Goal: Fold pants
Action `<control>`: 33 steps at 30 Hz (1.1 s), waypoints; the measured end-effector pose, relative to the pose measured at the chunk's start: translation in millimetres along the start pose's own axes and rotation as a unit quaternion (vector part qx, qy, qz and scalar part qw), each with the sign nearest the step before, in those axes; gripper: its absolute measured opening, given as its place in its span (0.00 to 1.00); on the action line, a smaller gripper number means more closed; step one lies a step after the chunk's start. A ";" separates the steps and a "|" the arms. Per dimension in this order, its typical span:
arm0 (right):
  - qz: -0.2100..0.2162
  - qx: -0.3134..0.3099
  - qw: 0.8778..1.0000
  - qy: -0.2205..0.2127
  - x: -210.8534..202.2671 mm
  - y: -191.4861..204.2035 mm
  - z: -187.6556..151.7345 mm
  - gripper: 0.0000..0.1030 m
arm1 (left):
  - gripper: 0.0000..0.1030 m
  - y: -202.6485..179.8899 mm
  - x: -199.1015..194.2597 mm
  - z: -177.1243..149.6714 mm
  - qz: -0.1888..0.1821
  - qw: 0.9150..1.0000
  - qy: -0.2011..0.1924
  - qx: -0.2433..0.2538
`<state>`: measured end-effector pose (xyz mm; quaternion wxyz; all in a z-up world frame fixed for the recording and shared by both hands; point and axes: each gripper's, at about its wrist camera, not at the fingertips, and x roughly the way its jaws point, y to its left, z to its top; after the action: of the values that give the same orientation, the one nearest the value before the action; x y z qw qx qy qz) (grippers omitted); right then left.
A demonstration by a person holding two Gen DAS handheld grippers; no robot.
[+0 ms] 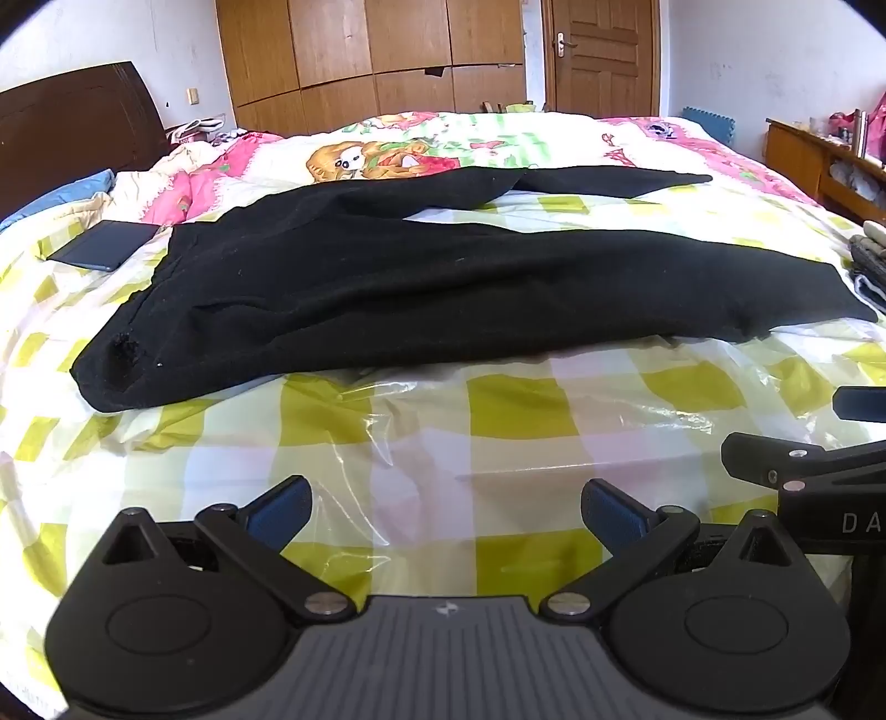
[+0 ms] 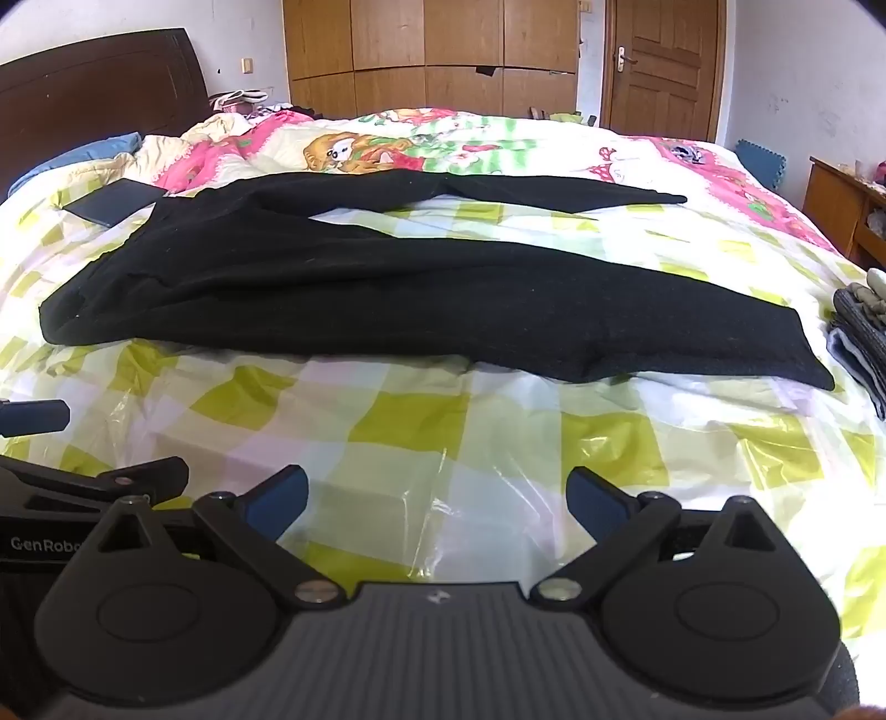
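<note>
Left wrist view. A dark flat tablet-like slab (image 1: 105, 245) is seen at far left on the bed (image 1: 498, 410), just beside the waistband end of the pants (image 1: 387, 282). The black pants are laid unfolded across a yellow-and-white checked plastic sheet (image 1: 421, 443), waist to the left, legs run out to the right and splayed apart, the far leg angled toward the cartoon-print quilt (image 1: 387, 149). The left gripper (image 1: 446, 512) is held low over the sheet, well short of the near pant leg; its blue-padded fingers (image 1: 277, 512) are spread wide and nothing is held between them. At the right edge, part of the right gripper (image 1: 819, 465) is caught, just beside the left one. A small stack of folded grey clothing (image 1: 869, 266) is noted at far right, near the cuff.

Right wrist view. Part of the left gripper (image 2: 94, 476) is seen at the left edge. The pants (image 2: 398, 282) are stretched across the middle ground, the nearer leg ended at right close to the folded clothing (image 2: 864, 343). The right gripper (image 2: 437, 501) is poised above the checked sheet (image 2: 443, 421), apart from the fabric, fingers (image 2: 595, 501) spread wide, nothing gripped. A wooden wardrobe (image 2: 432, 50) and a door (image 2: 659, 66) are recorded behind the bed (image 2: 720, 443).
</note>
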<state>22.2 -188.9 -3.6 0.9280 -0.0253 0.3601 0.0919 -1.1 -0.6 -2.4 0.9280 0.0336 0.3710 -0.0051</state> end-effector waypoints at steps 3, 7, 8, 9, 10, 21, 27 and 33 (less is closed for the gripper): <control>0.002 -0.001 1.000 0.002 0.8 0.8 -0.3 0.96 | 1.00 -0.7 1.1 -0.4 0.001 1.000 0.004 0.002; 0.004 -0.002 1.000 0.002 1.0 1.3 -0.8 0.96 | 1.00 -1.0 2.7 -0.5 0.000 1.000 0.008 0.002; 0.004 -0.003 1.000 0.003 1.3 1.7 -1.1 0.96 | 1.00 -0.7 3.7 -0.6 0.000 1.000 0.011 0.003; 0.004 -0.003 1.000 0.004 1.7 2.1 -1.1 0.96 | 1.00 -0.7 4.3 -1.0 -0.001 1.000 0.013 0.003; 0.004 -0.004 1.000 0.004 1.8 2.3 -1.2 0.96 | 1.00 -0.8 4.9 -1.2 0.000 1.000 0.013 0.003; 0.007 -0.007 1.000 0.003 2.2 3.7 -2.0 0.96 | 1.00 -1.5 4.8 -2.2 0.004 1.000 0.013 0.009; 0.007 -0.007 1.000 0.003 2.1 3.9 -2.0 0.96 | 1.00 -2.3 4.9 -2.2 0.005 1.000 0.012 0.010; 0.009 -0.008 1.000 0.004 2.1 4.6 -2.0 0.96 | 1.00 -2.6 5.2 -2.4 0.006 1.000 0.012 0.011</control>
<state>21.5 -184.2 -6.4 0.9256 -0.0302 0.3630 0.1031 1.0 -2.9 -7.8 0.9231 0.0464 0.3817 -0.0029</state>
